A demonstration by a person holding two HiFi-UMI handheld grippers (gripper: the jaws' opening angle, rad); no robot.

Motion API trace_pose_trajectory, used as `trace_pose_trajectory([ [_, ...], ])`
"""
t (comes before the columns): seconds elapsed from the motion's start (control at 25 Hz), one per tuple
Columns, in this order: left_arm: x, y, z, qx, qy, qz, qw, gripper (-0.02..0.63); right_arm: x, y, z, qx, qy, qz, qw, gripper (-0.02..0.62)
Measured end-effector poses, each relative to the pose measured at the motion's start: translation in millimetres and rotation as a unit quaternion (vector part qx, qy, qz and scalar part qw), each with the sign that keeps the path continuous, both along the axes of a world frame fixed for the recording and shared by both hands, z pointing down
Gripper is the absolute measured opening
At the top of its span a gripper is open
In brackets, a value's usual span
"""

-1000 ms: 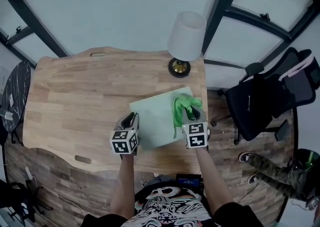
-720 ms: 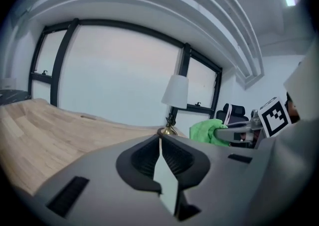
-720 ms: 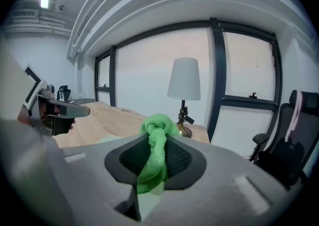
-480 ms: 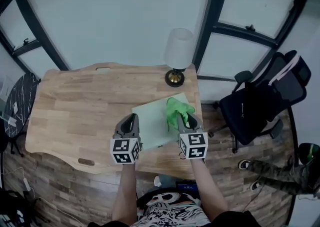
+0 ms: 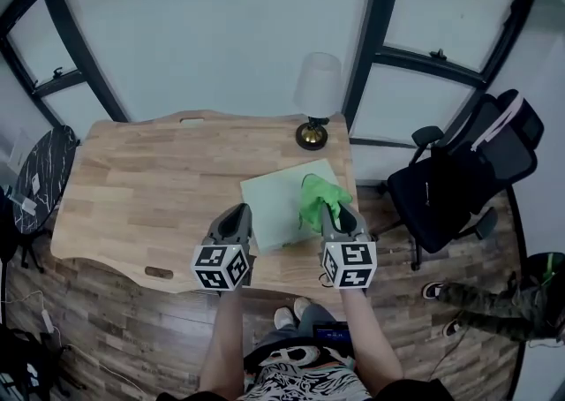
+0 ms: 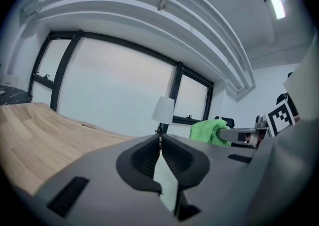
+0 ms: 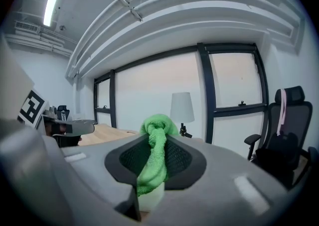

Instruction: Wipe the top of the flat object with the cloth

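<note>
A pale green flat board [image 5: 275, 196] lies on the wooden table [image 5: 141, 187], toward its right end. My right gripper [image 5: 334, 211] is shut on a bright green cloth [image 5: 318, 198], which bunches out past the fingertips above the board's right part. In the right gripper view the cloth [image 7: 154, 155] fills the gap between the pads. My left gripper [image 5: 233, 221] hovers at the board's near left corner. Its jaws have just closed with nothing between them; they meet in the left gripper view [image 6: 160, 143], with the board [image 6: 167, 185] showing below. Both grippers point nearly level.
A lamp [image 5: 316, 90] with a white shade stands at the table's back edge, behind the board. A black office chair [image 5: 459, 178] is to the right of the table, and a dark round side table [image 5: 35, 178] to the left. The table's near edge runs under both grippers.
Both grippers have risen and drawn back toward the table's near edge. The cloth has come up off the board with the right gripper. The left jaws have gone from parted to shut.
</note>
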State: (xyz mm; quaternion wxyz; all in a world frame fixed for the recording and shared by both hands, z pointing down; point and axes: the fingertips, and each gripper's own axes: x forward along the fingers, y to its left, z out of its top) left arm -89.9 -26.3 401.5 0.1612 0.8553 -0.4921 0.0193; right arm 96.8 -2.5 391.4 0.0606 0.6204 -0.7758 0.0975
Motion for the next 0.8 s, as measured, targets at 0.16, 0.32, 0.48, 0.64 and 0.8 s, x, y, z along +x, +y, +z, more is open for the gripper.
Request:
trace_pose_trajectory([
  [0.16,5.7,15.9,-4.1,-0.007,0.011,0.010,0.9999,0.011,2.1,18.3,-8.0,0.000,-0.044,0.004,0.999,0.074],
  [0.32,14.6,32.2,-13.5,-0.006,0.026,0.013,0.9996,0.009,7.0,39.1,-23.6,0.017,-0.055,0.004,0.998,0.074],
  [0.48,27.3,55.1,-28.4,-0.002,0.062,0.029,0.9977,0.008,16.7,67.4,-40.3,0.038,-0.077,0.008,0.996,0.074],
  [0.64,31.2,86.2,-32.6,0.006,0.031,0.019,0.9993,0.008,23.5,95.8,-44.0,0.044,-0.077,0.010,0.996,0.074],
  [0.8,10.6,115.0,-37.8,0.034,-0.020,-0.038,0.9985,0.008,19.6,121.0,-39.7,0.043,-0.077,0.003,0.996,0.074],
])
